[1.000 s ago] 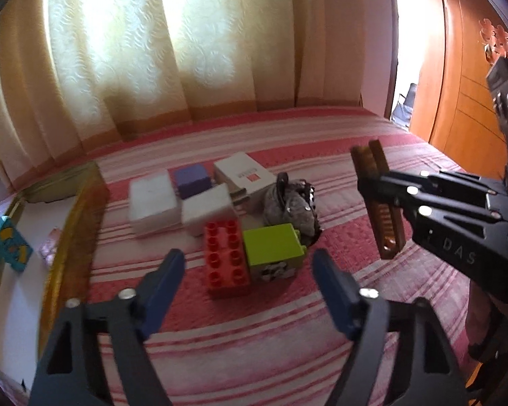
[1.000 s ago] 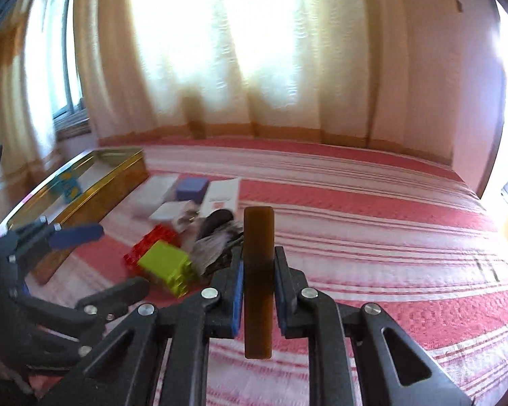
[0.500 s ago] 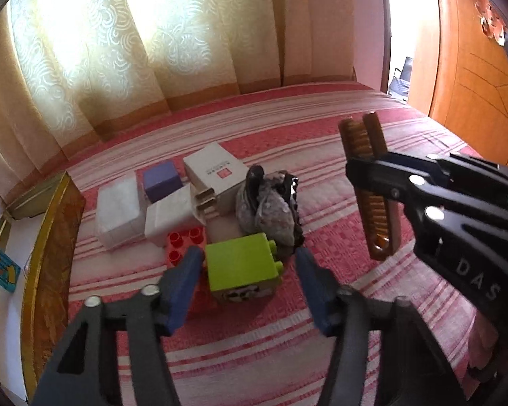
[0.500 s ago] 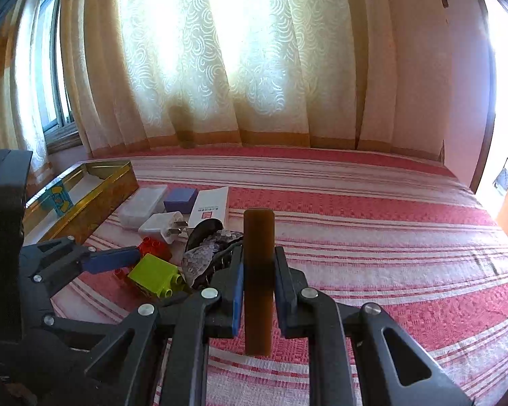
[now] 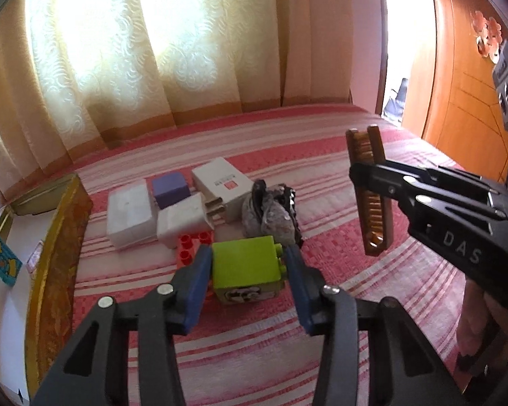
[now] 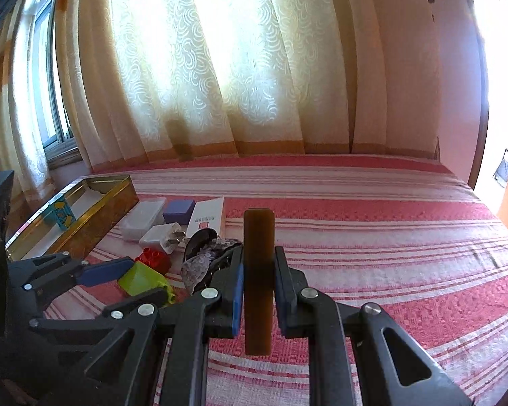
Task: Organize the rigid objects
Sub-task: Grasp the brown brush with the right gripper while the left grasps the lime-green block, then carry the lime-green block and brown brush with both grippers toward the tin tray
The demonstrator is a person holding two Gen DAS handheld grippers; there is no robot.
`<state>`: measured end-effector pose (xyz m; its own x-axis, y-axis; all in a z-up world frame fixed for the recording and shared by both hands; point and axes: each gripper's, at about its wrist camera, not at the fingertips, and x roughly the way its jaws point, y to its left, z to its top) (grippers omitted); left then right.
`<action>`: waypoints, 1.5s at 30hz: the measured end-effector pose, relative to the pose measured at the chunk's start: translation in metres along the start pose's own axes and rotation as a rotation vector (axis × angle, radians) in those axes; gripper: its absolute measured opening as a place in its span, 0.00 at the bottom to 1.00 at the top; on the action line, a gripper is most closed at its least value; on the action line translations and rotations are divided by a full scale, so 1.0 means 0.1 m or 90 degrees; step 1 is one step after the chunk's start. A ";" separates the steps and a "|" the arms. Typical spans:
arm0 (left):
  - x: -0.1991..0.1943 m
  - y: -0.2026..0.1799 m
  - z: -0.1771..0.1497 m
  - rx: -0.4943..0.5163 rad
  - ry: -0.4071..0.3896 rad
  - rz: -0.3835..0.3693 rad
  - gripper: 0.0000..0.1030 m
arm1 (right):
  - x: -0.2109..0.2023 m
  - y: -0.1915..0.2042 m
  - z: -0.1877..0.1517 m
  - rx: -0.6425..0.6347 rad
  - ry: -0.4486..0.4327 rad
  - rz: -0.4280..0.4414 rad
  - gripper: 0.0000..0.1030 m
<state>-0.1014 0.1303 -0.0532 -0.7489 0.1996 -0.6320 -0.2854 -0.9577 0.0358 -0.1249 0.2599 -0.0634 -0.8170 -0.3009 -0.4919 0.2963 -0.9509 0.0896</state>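
The left gripper (image 5: 249, 269) is shown with its blue jaws closing on the green block (image 5: 245, 265), one pad at each flank and apparently just meeting them; the block is still seated on the striped bedspread (image 5: 321, 291), touching the red studded brick (image 5: 191, 245) behind its left corner. The right gripper (image 6: 258, 282) is pressed together on the brown comb (image 6: 258, 280), which is held upright and clear of the bedspread; in the left wrist view the same comb (image 5: 369, 193) hangs to the right of the cluster. Behind the block lie a white charger plug (image 5: 184, 220), a frosted white case (image 5: 130, 215), a purple box (image 5: 171, 186), a white carton (image 5: 220, 182) and a dark sequinned pouch (image 5: 271, 215). The gold tin tray (image 5: 56, 270), judged to be the destination, stands just beside the cluster at left. For a sound grasp, the pads are best squared on the smooth side walls, below the studs, and closure completed before any lift, so that the brick is not dragged along. Legible writing is limited to "DAS" moulded on the right gripper's arm; the carton's red label and the printed face on the block's front cannot be read
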 end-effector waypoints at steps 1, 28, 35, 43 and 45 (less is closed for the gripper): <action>-0.05 0.00 -0.01 0.000 -0.013 0.002 0.43 | -0.01 0.00 0.00 -0.001 -0.005 -0.001 0.17; -0.64 0.39 -0.17 -0.059 -0.196 0.059 0.43 | -0.37 0.31 -0.04 -0.013 -0.150 -0.019 0.17; -0.69 0.51 -0.21 -0.071 -0.208 0.066 0.43 | -0.38 0.45 -0.06 -0.027 -0.159 -0.014 0.17; -0.74 0.66 -0.26 -0.085 -0.218 0.079 0.43 | -0.37 0.54 -0.07 -0.030 -0.162 -0.006 0.17; -0.76 0.69 -0.27 -0.087 -0.222 0.084 0.43 | -0.37 0.58 -0.07 -0.032 -0.163 -0.002 0.17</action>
<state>-0.0477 0.0437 -0.0238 -0.9386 0.1087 -0.3275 -0.1087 -0.9939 -0.0183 -0.0739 0.2164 -0.0456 -0.9148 -0.3128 -0.2555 0.3129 -0.9489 0.0415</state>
